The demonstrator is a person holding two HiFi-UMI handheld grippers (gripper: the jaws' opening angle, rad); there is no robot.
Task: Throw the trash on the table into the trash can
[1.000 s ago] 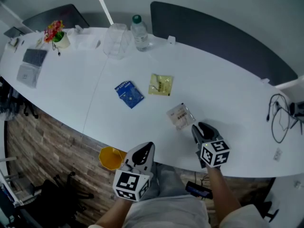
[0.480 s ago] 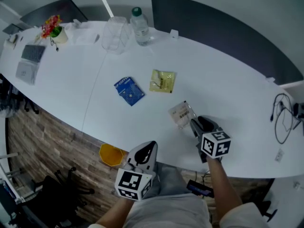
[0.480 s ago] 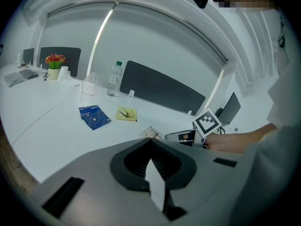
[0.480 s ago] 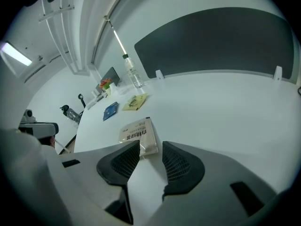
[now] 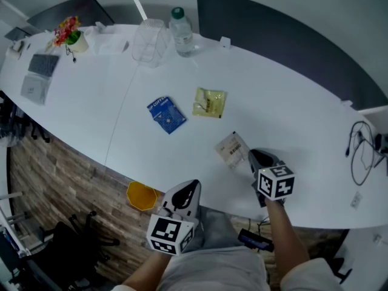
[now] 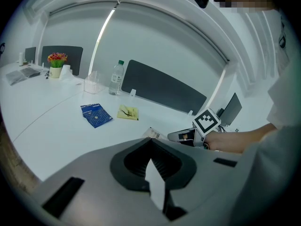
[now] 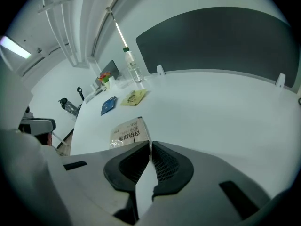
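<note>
Three pieces of trash lie on the white table [image 5: 291,132]: a blue packet [image 5: 166,114], a yellow packet [image 5: 210,102] and a clear printed wrapper [image 5: 232,149]. My right gripper [image 5: 253,158] is at the wrapper's near right edge. Its jaws are closing, and in the right gripper view that edge of the wrapper [image 7: 126,131] runs in between the nearly met tips. My left gripper [image 5: 189,187] hangs shut and empty off the table's front edge. The yellow trash can [image 5: 140,197] stands on the floor just left of it.
A water bottle [image 5: 182,31] and a clear plastic box [image 5: 149,41] stand at the table's far side, before a dark partition [image 5: 291,47]. A flower pot [image 5: 71,35] and papers [image 5: 36,80] are at the far left, cables [image 5: 361,153] at the right end.
My right gripper has moved forward to the clear wrapper and its jaws have come together on the wrapper's edge. The left gripper has stayed where it was.
</note>
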